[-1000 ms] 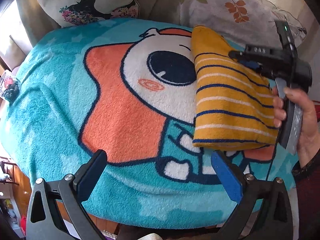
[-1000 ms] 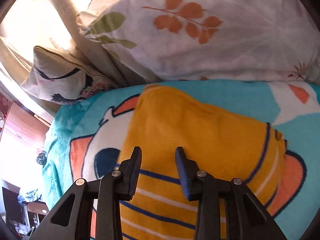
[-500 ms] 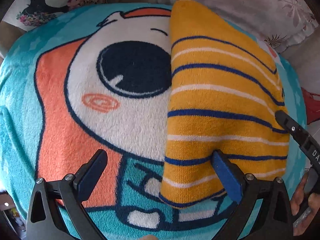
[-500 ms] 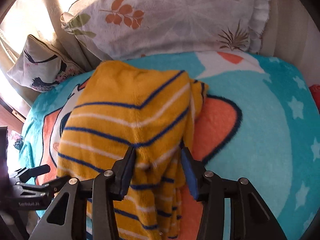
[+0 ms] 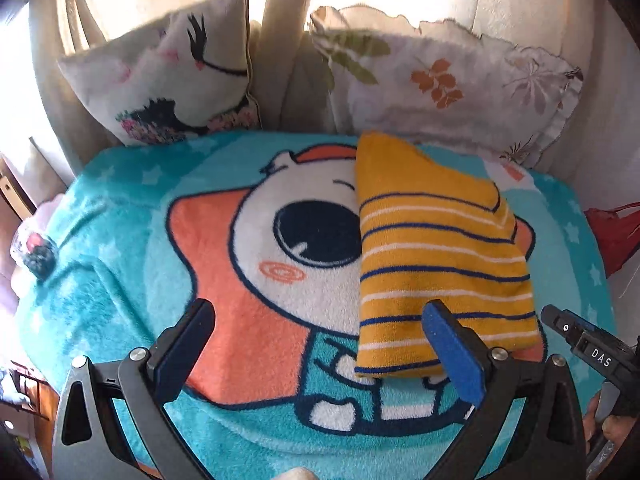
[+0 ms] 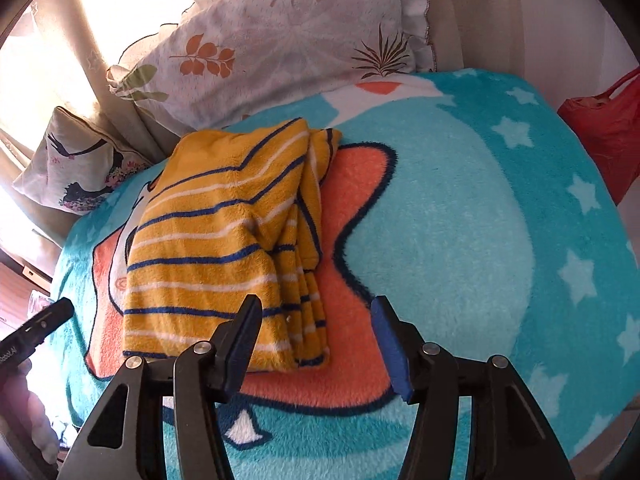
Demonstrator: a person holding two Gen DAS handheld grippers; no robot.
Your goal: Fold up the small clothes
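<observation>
Folded striped garment (image 5: 440, 276) lies flat on the blanket (image 5: 120, 264), just in front of the leaf pillow (image 5: 444, 80); left gripper (image 5: 320, 344) is wide open and holds nothing, its right finger (image 5: 452, 350) overlapping the garment's near edge in view — contact can't be told. Right view adds what the left hides — stacked layer edges along the garment's right side (image 6: 308, 240) — and shows the right gripper (image 6: 316, 336) spread open and empty at the near right corner. Only the left view shows the cartoon's eye (image 5: 316, 236) beside the garment; the bird cushion (image 5: 176, 80) and red bag (image 6: 604, 128) show in both.
</observation>
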